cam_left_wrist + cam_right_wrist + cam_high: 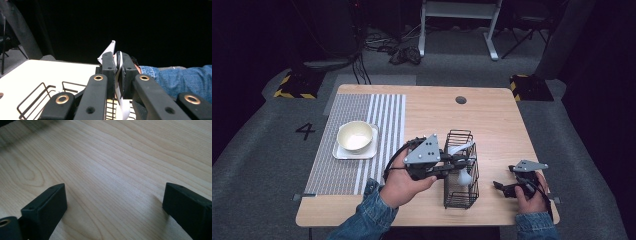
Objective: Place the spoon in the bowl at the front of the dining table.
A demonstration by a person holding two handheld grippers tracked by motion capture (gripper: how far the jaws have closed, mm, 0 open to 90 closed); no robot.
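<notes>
Cream glazed bowl (pixel 355 135) sits on a square plate (pixel 339 152) atop the ribbed mat (pixel 362 115). Left gripper (pixel 462 162), hand palm-up, is clamped on a slim white spoon (pixel 119 63), long axis slanting down into the black wire basket (pixel 460 192). Right gripper (pixel 502 187) rests low over bare wood table (pixel 492 115), jaws wide, holding nothing.

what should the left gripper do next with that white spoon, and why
Probably lift it straight up a little more. The left gripper is shut on the white spoon, whose bowl sits inside the black wire basket; rising first should clear the wires before any sideways carry.
</notes>
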